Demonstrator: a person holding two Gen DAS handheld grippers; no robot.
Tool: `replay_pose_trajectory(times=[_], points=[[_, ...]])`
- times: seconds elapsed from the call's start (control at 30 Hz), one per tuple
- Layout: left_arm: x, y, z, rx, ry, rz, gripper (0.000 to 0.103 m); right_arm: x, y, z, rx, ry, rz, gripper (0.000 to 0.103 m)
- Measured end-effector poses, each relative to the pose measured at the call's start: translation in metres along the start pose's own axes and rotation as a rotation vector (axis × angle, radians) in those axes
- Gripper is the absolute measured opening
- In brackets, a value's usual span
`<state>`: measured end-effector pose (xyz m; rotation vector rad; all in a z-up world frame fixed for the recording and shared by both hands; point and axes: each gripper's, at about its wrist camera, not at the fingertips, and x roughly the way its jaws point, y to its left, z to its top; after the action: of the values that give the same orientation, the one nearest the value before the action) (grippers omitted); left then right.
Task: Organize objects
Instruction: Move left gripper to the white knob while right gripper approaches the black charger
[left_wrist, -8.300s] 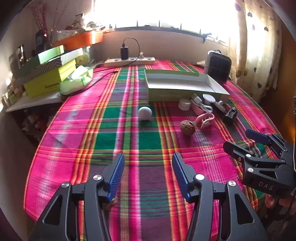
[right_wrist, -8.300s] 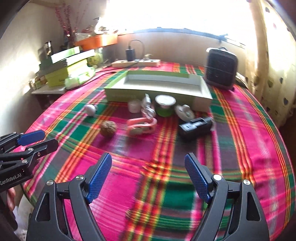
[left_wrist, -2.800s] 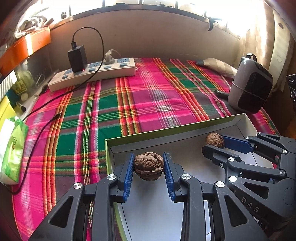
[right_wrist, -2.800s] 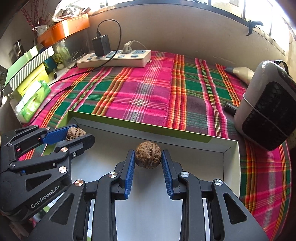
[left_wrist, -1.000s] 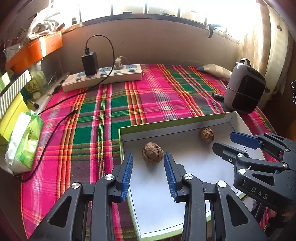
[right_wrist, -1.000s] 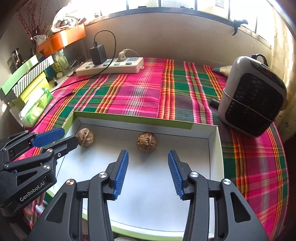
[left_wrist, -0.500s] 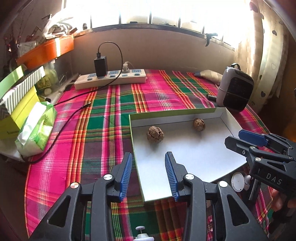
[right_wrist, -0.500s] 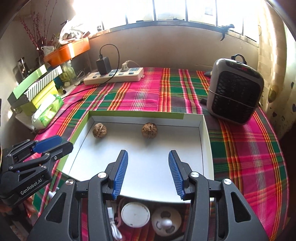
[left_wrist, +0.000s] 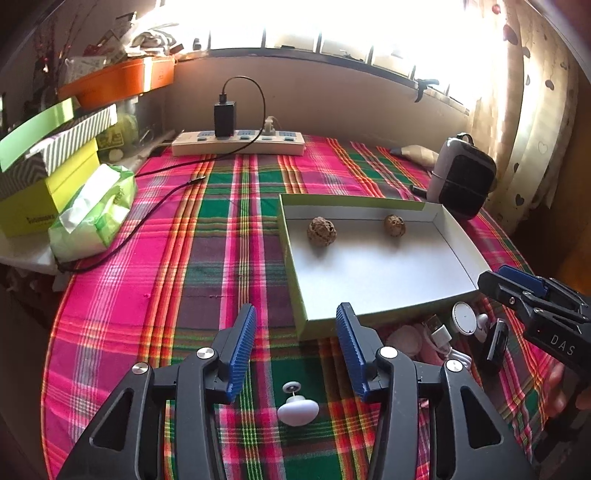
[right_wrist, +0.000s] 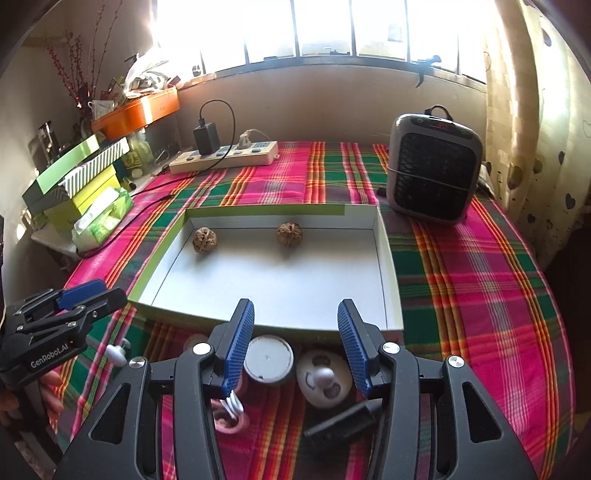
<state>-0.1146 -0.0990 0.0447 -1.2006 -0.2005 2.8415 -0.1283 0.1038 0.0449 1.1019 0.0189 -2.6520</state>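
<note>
Two walnuts, one to the left (left_wrist: 321, 231) and one to the right (left_wrist: 394, 225), lie apart near the far wall of a shallow white box with a green rim (left_wrist: 291, 258) on a tabletop covered with a pink and green plaid cloth (left_wrist: 184, 266). Nothing else is in the box. Just outside its near wall sits a cluster of small items still to be sorted: a round white lidded jar (right_wrist: 269, 360), a white round piece with a knob (right_wrist: 324, 379), a coiled white cable (right_wrist: 232, 408), a pink item (right_wrist: 227, 424) and a dark rectangular device (right_wrist: 341, 419). A white knob-shaped piece (left_wrist: 297, 408) lies alone nearer the left hand-held gripper (left_wrist: 295, 349), whose jaws are opening with nothing between them. The right hand-held gripper (right_wrist: 295, 347) hovers over the jar, jaws likewise spreading and empty. A good next pick would likely centre the jaws on one item only, clear of the cable, then lift it over the box wall.
</note>
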Motion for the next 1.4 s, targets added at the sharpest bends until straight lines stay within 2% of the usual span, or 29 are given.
replay_pose_trajectory(times=[0.2, 0.5, 0.6, 1.03, 1.4], points=[[-0.006, 0.012, -0.015, -0.019, 0.002, 0.037, 0.044, -0.012, -0.009, -0.019, 0.019, -0.008, -0.042, 0.051], [-0.009, 0.019, -0.035, -0.023, 0.021, 0.013, 0.045, -0.02, -0.021, -0.053, 0.048, 0.024, -0.089, 0.056], [-0.006, 0.023, -0.039, -0.043, 0.041, -0.007, 0.045, -0.018, -0.021, -0.059, 0.056, 0.035, -0.09, 0.063], [-0.01, 0.023, -0.045, -0.049, 0.044, -0.03, 0.045, 0.0, -0.022, -0.066, 0.069, 0.094, -0.164, 0.064], [-0.013, 0.025, -0.046, -0.048, 0.045, -0.039, 0.045, -0.011, -0.04, -0.078, 0.094, 0.114, -0.217, 0.064]])
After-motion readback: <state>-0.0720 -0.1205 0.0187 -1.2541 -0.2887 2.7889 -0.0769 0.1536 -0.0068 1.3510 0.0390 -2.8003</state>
